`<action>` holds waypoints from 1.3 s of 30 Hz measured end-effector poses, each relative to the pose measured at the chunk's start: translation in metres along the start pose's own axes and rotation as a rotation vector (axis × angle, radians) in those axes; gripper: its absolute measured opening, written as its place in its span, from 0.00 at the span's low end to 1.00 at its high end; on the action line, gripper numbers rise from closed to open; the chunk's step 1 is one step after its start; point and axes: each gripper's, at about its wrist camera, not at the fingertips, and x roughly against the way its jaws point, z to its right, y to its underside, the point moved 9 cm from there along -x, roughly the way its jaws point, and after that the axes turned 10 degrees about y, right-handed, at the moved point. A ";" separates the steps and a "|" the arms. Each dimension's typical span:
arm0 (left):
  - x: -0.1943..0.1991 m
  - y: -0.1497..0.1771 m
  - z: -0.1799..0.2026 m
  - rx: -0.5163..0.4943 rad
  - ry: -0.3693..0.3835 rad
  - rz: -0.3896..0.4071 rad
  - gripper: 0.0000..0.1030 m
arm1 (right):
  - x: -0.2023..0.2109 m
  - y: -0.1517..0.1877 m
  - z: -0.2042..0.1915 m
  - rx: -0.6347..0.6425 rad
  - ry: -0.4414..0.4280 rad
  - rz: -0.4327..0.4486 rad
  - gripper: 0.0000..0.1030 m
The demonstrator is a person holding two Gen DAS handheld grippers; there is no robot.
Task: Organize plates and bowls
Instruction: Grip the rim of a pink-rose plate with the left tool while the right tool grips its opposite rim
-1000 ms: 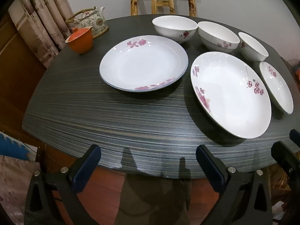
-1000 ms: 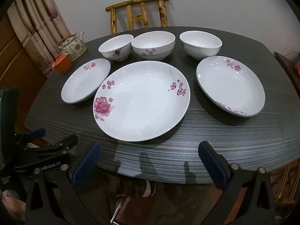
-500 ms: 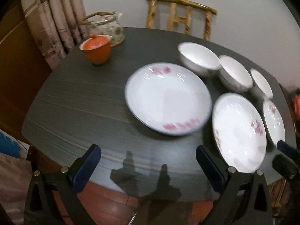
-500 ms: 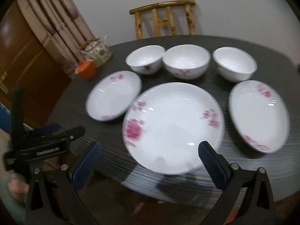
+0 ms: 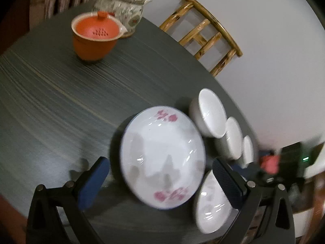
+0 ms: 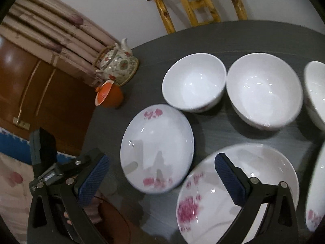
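Note:
White dishes with pink flowers stand on a dark round table [image 5: 50, 101]. In the left wrist view my left gripper [image 5: 160, 181] is open and empty above a small plate [image 5: 162, 158]; the big plate [image 5: 211, 203] and three bowls [image 5: 211, 111] lie to its right. In the right wrist view my right gripper [image 6: 160, 177] is open and empty above the same small plate [image 6: 156, 150] and the big plate [image 6: 254, 193]. Two bowls [image 6: 193, 81] [image 6: 264, 89] sit behind, a third [image 6: 316, 89] is cut off at the right edge. The left gripper shows at lower left [image 6: 52, 162].
An orange lidded cup [image 5: 95, 38] and a flowered teapot [image 5: 124, 6] stand at the table's far left. A wooden chair [image 6: 199, 2] is behind the table. Another small plate [image 6: 316, 193] lies at the right edge. Curtains and a wooden door [image 6: 40, 85] are at left.
Both grippers have moved forward and over the table, tilting left toward the small left plate. The dishes have not moved. Both stay open.

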 end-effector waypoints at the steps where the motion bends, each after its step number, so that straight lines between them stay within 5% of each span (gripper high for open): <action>1: -0.004 -0.003 -0.001 0.024 0.016 -0.010 1.00 | -0.006 -0.002 0.001 -0.002 -0.006 -0.018 1.00; 7: -0.026 -0.011 -0.008 0.151 0.139 -0.047 1.00 | -0.049 -0.009 0.005 -0.077 -0.049 -0.107 1.00; 13: -0.038 -0.013 -0.011 0.185 0.170 -0.056 1.00 | -0.069 -0.010 0.003 -0.078 -0.079 -0.146 1.00; 20: -0.022 -0.019 -0.012 0.172 0.173 -0.031 1.00 | -0.077 -0.010 -0.002 -0.052 -0.086 -0.171 1.00; 25: -0.018 -0.024 -0.027 0.145 0.050 -0.028 1.00 | -0.080 -0.011 -0.004 -0.030 -0.064 -0.188 1.00; 35: -0.047 -0.009 -0.036 0.294 0.176 -0.100 1.00 | -0.088 -0.010 -0.012 0.007 -0.026 -0.225 1.00; 39: -0.048 -0.007 -0.032 0.260 0.156 -0.104 1.00 | -0.088 -0.010 -0.011 0.009 -0.016 -0.215 1.00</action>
